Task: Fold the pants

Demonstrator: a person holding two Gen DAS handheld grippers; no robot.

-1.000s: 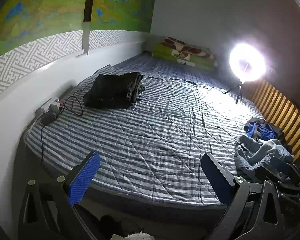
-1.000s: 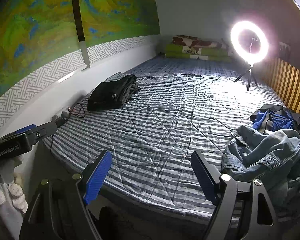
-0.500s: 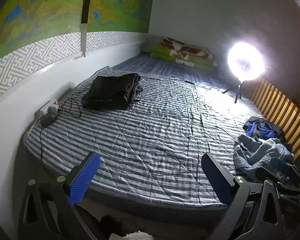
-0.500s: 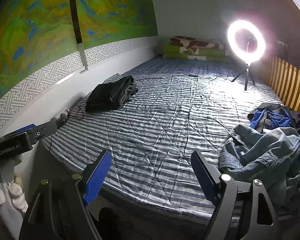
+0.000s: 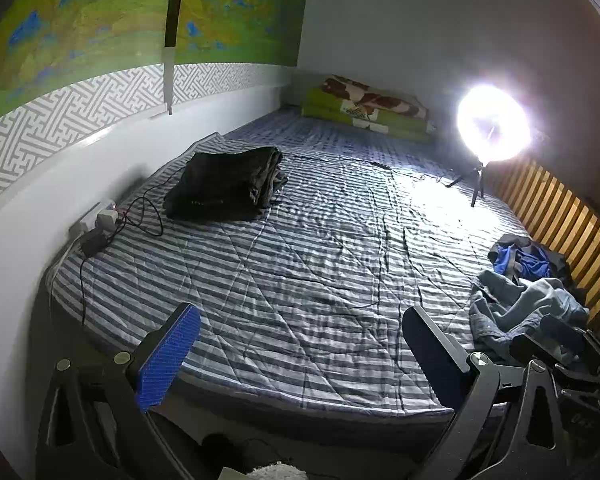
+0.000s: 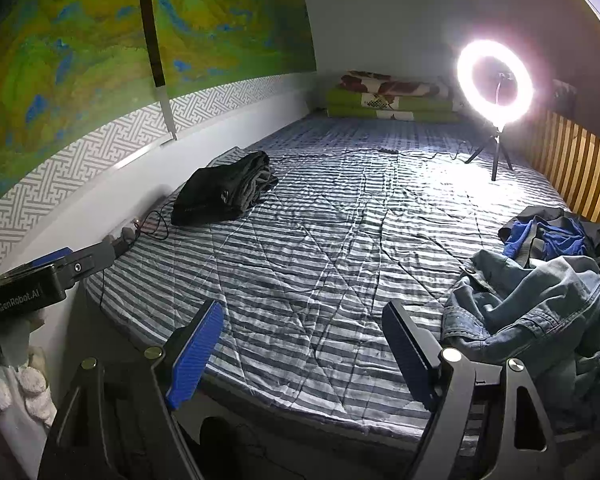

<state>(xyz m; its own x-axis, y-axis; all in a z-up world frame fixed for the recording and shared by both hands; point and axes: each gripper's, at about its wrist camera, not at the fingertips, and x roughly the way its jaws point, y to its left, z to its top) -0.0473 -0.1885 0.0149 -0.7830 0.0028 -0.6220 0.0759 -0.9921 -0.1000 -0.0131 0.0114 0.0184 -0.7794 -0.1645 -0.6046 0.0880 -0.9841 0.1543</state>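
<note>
A crumpled heap of blue denim jeans [image 6: 540,304] lies at the right side of the striped bed [image 6: 320,248], seen smaller in the left wrist view as jeans [image 5: 524,308]. A folded stack of dark pants [image 5: 224,184] rests near the left wall, also pants [image 6: 220,194]. My left gripper [image 5: 300,344] hangs open over the bed's near edge, nothing between its blue pads. My right gripper [image 6: 304,340] is open too, its right finger close beside the denim heap but apart from it. The left gripper's body [image 6: 32,284] shows at the far left of the right wrist view.
A bright ring light on a tripod [image 6: 494,80] stands at the back right. Blue and dark clothes [image 6: 552,236] lie behind the jeans, by a wooden slatted rail [image 6: 580,168]. A power strip with cables [image 5: 104,224] sits by the left wall. Folded green bedding [image 5: 368,108] lies at the far end.
Both views have shifted slightly; the bed and clothes sit a little further left and lower in frame. Both grippers stay open and hold nothing.
</note>
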